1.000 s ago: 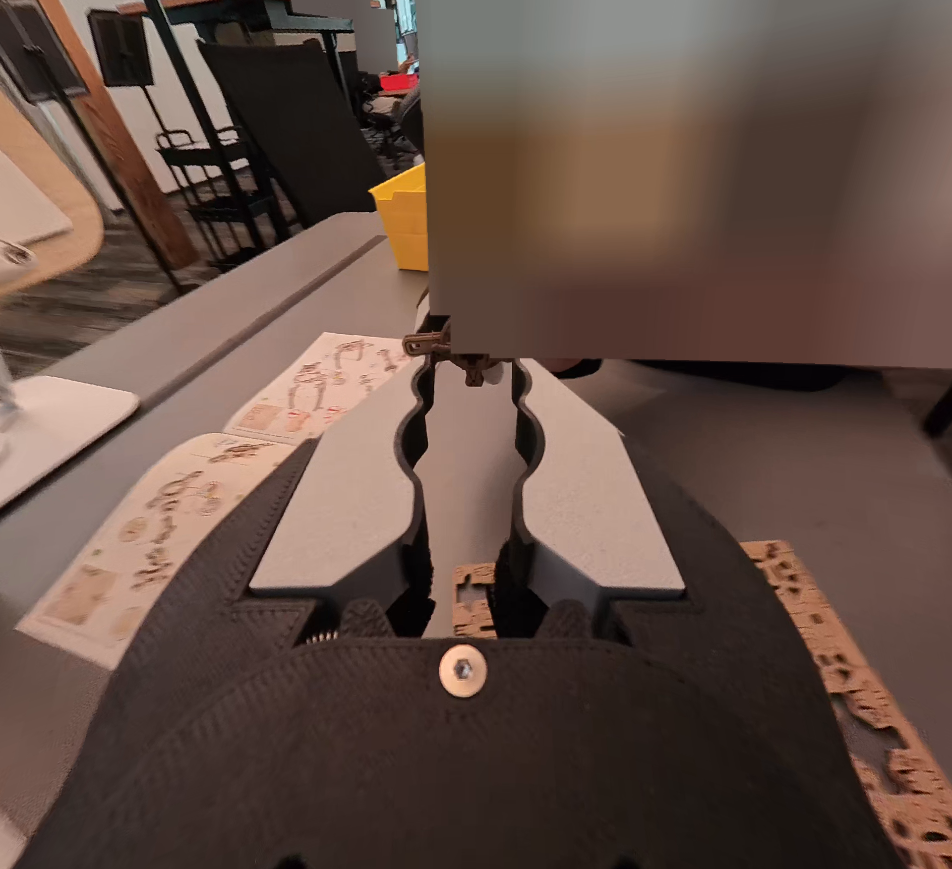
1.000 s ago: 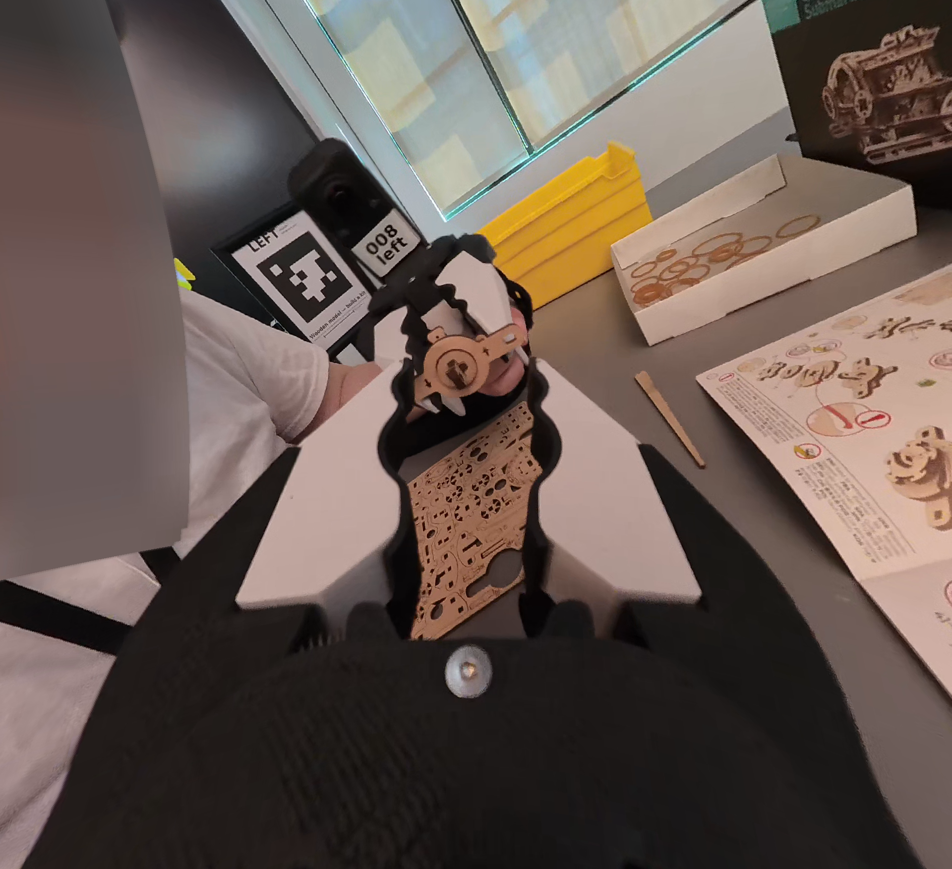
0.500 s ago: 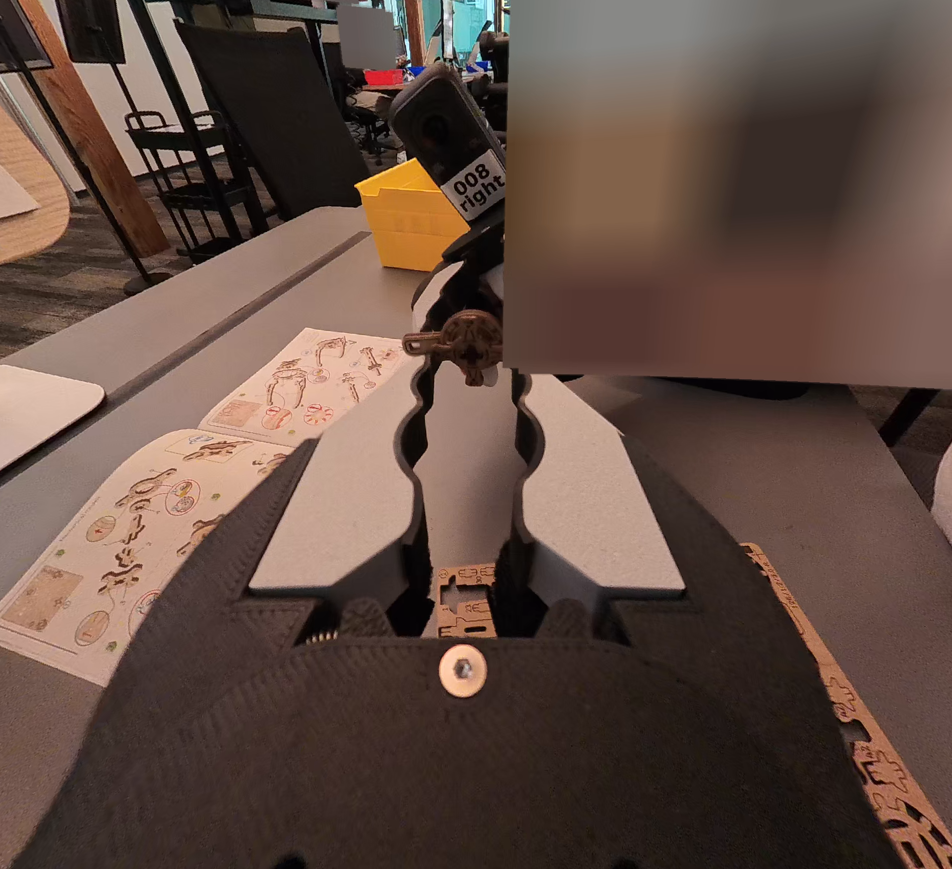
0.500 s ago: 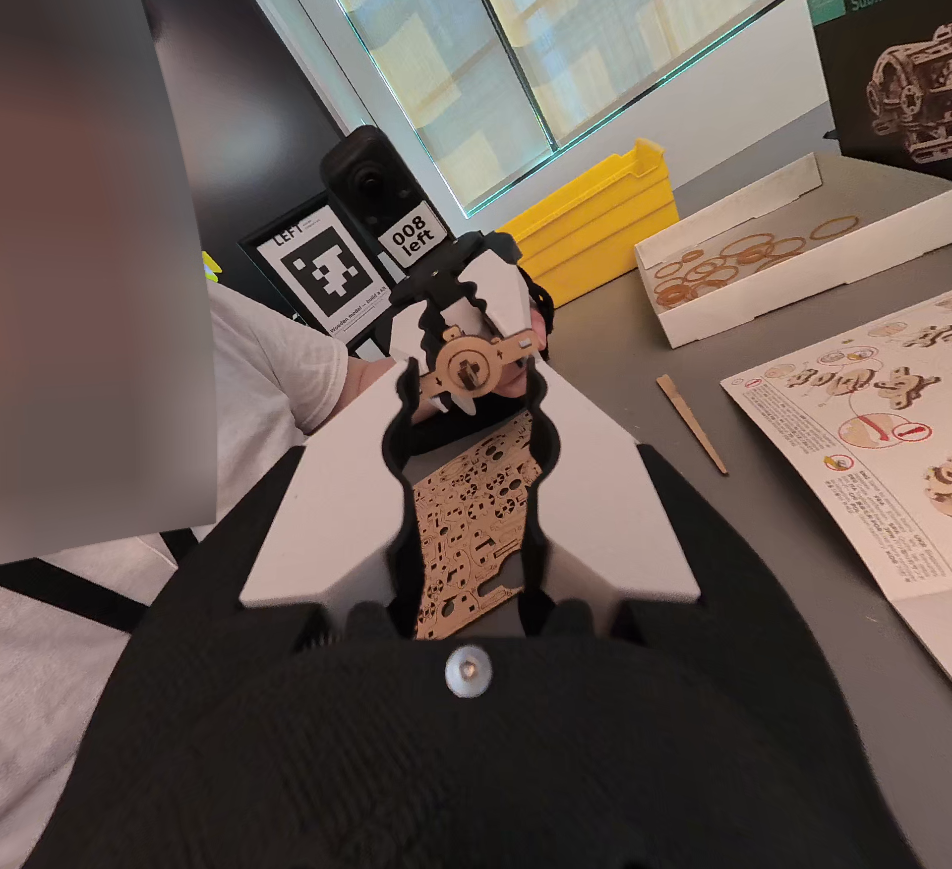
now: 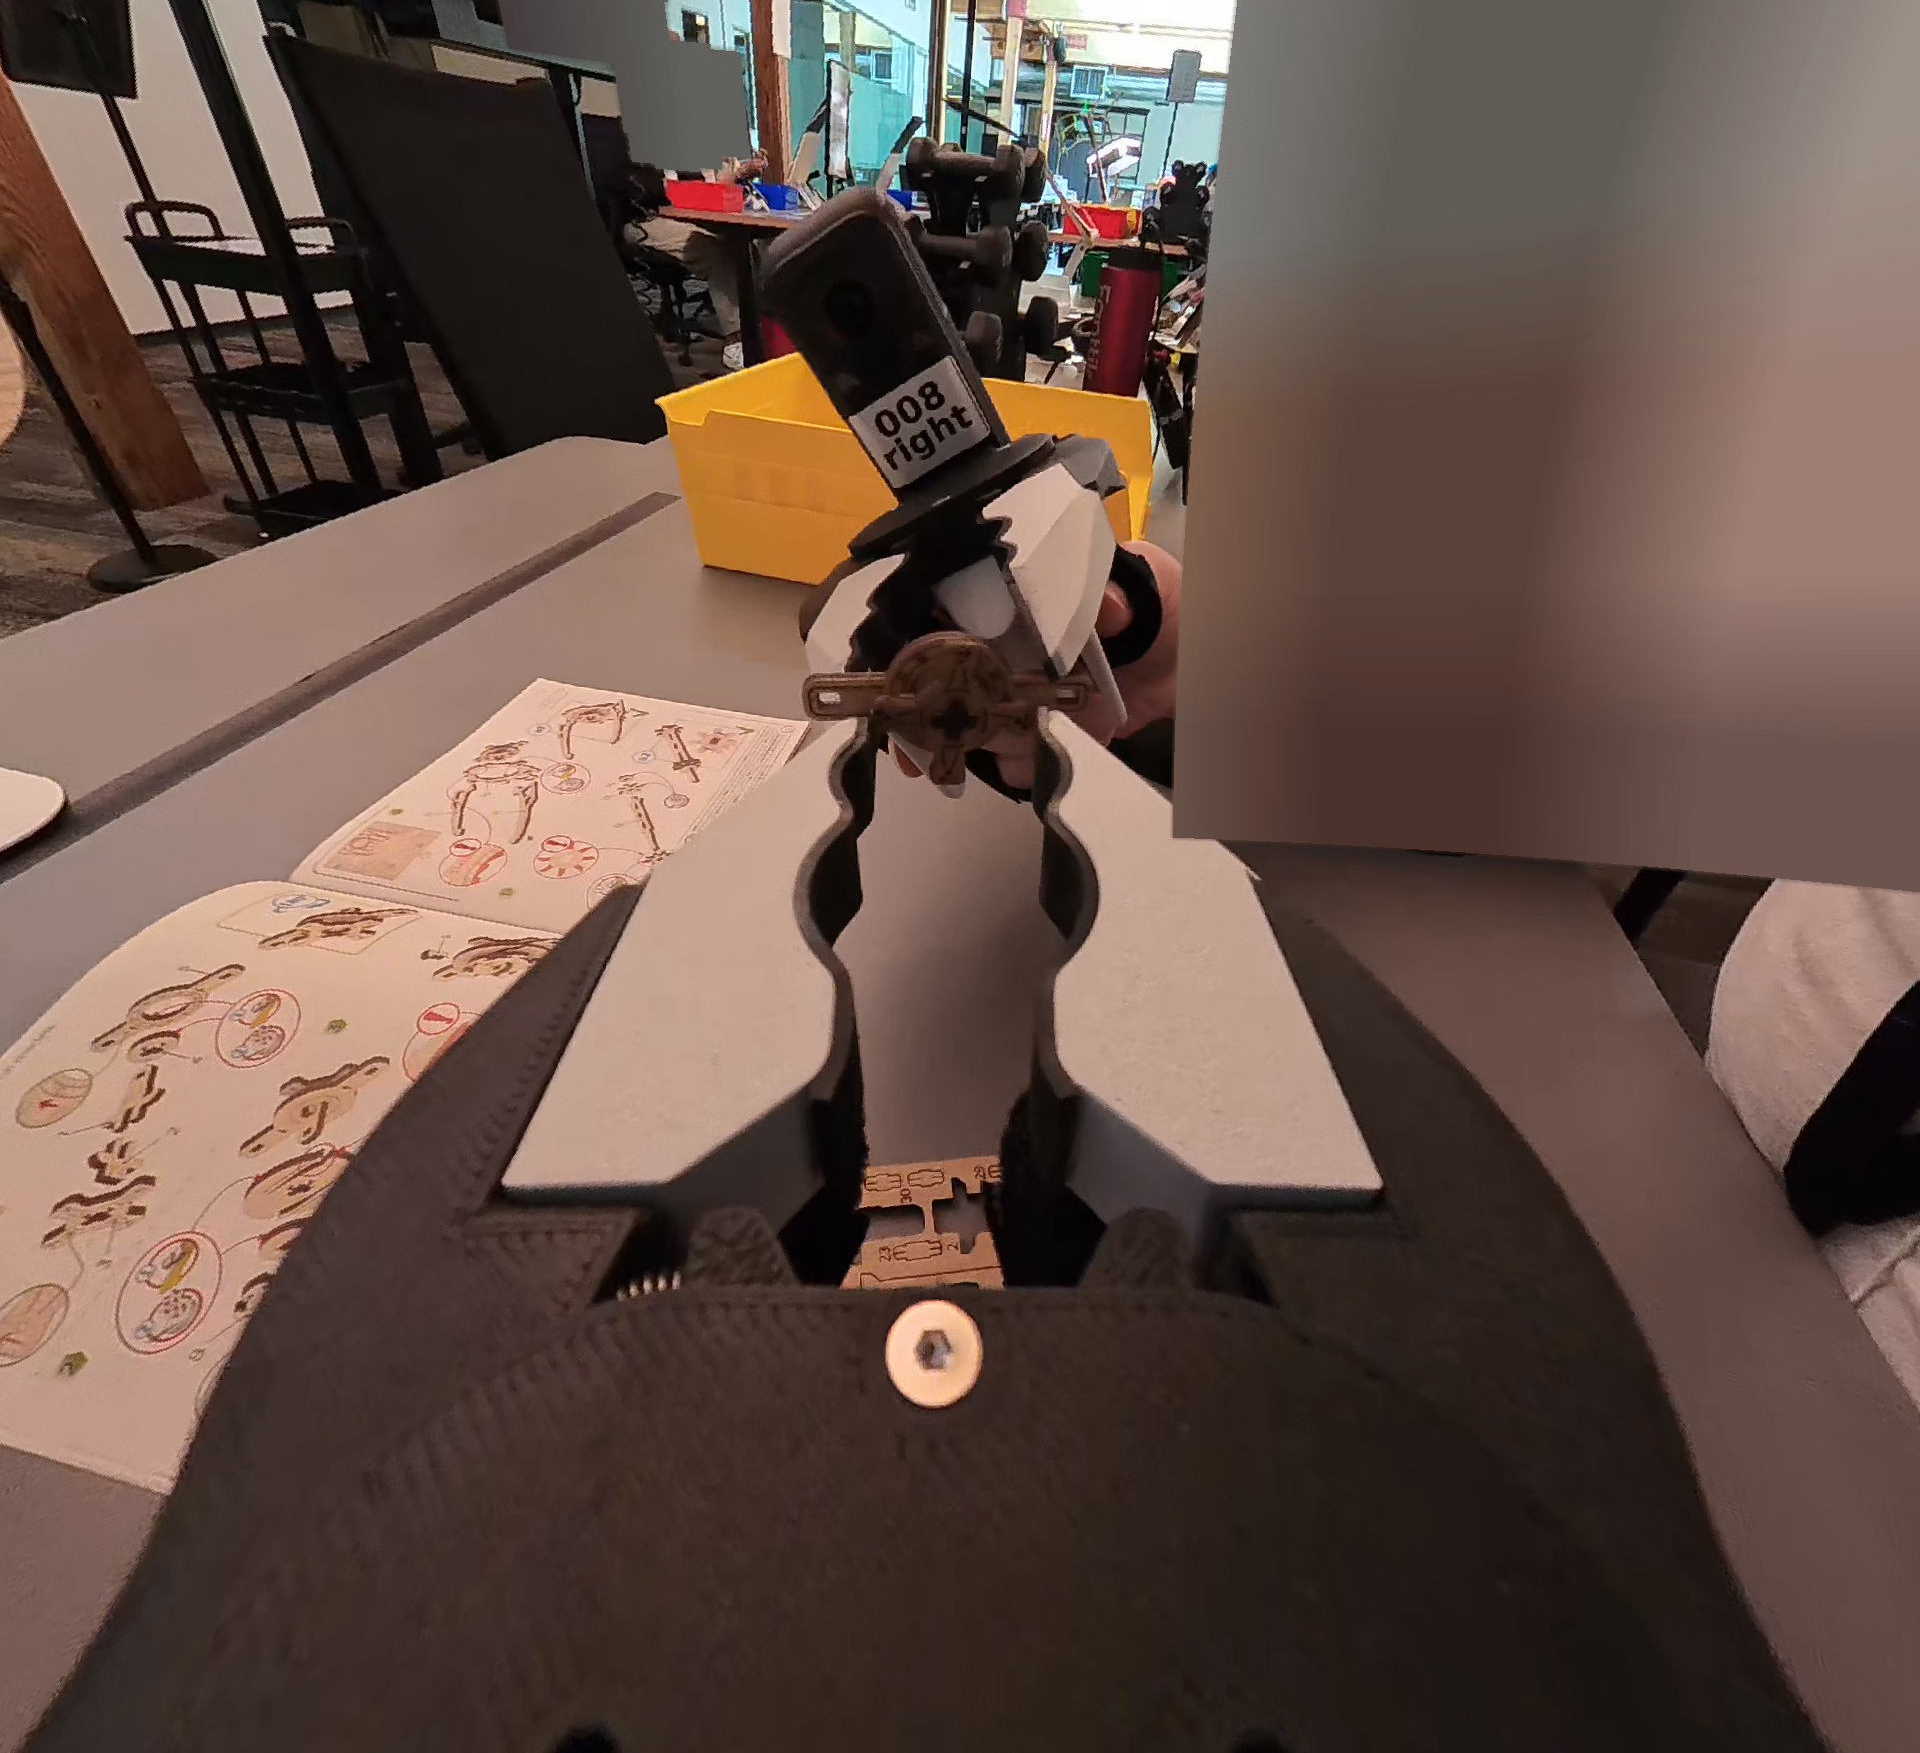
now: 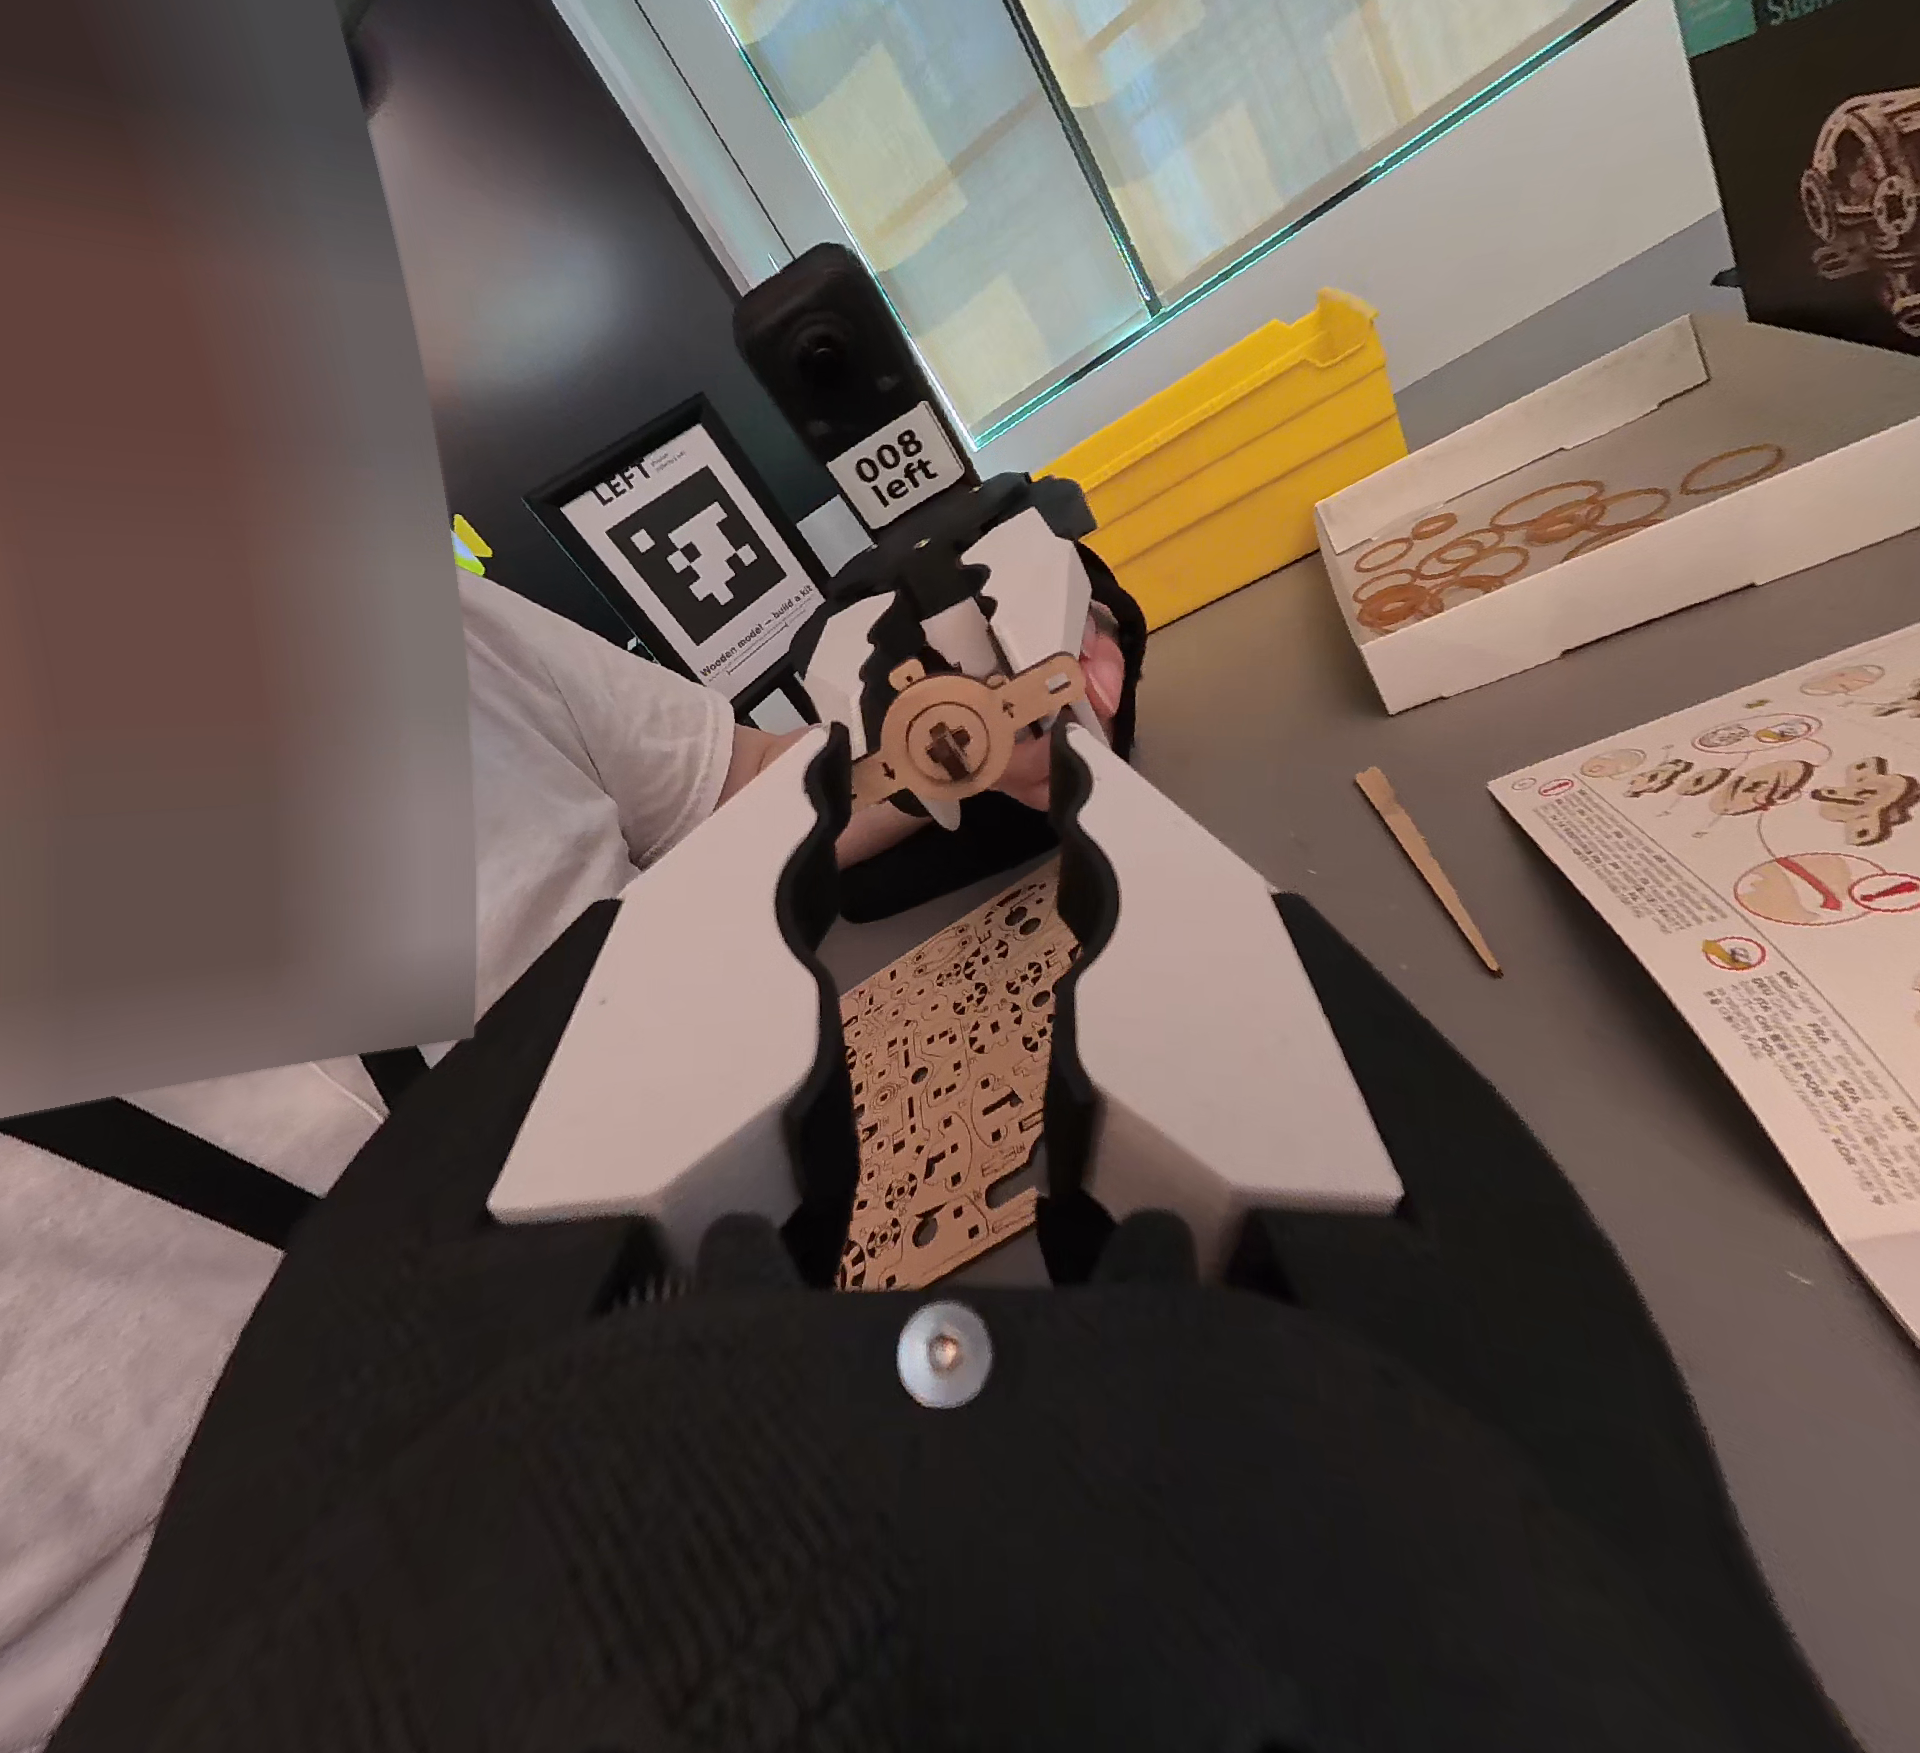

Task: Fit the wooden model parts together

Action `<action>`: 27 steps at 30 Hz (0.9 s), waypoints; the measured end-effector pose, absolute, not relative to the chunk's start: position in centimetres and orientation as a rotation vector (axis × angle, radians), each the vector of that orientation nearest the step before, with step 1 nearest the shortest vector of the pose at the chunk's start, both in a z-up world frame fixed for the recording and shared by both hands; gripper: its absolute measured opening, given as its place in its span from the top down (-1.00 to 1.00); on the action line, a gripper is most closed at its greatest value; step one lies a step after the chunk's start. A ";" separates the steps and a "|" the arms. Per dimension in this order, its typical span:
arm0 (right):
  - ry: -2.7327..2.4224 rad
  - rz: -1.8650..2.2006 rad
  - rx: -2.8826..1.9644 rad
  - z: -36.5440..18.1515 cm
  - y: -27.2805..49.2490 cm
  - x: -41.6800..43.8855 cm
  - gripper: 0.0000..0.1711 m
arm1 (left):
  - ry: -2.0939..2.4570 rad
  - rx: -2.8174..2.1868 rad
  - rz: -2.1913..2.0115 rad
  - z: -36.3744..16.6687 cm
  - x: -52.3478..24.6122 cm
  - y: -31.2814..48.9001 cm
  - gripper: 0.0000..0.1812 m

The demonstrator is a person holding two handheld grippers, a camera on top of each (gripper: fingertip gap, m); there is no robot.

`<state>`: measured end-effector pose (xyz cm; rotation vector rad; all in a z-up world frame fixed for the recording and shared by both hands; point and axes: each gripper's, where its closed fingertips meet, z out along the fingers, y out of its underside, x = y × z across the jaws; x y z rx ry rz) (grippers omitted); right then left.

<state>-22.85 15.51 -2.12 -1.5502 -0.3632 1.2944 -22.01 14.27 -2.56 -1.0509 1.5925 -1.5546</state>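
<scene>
A round wooden model part (image 5: 943, 701) with two side tabs and a cross-shaped centre hangs in the air above the grey table (image 5: 416, 581). My left gripper (image 5: 945, 753) and my right gripper (image 6: 948, 753) face each other tip to tip. Both are shut on this part, one from each side. In the right wrist view the part (image 6: 943, 747) shows its pale face with a dark axle in the middle. A laser-cut wooden sheet (image 6: 956, 1080) lies flat on the table under the grippers. A strip of it (image 5: 930, 1225) shows in the left wrist view.
Open instruction sheets (image 5: 312, 1028) (image 6: 1714, 872) lie beside the sheet. A yellow bin (image 5: 769, 477) (image 6: 1247, 477) stands behind. A white box tray (image 6: 1507, 654) holds rubber bands, with the dark model box (image 6: 1818, 93) behind it. A thin wooden stick (image 6: 1429, 872) lies on the table. Less than 4 cm separates the two grippers' tips.
Both grippers have swung together with the wooden part held between them. The left wrist view has turned so the right gripper and its camera now show in full. Neither grip changed.
</scene>
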 end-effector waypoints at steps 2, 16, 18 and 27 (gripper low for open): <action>-0.363 1.288 -1.550 -2.1 15.5 -22.8 0.61 | 1.581 -1.056 -1.554 -2.5 -22.0 14.4 0.69; -0.327 1.294 -1.564 -2.3 15.8 -22.6 0.68 | 1.588 -1.044 -1.488 -2.9 -21.8 14.7 0.74; -0.306 1.305 -1.569 -2.3 15.9 -22.4 0.68 | 1.588 -1.042 -1.460 -3.0 -21.7 14.8 0.75; -0.154 1.441 -1.558 -2.3 16.5 -21.8 0.70 | 1.635 -0.988 -1.159 -4.8 -21.0 15.5 0.69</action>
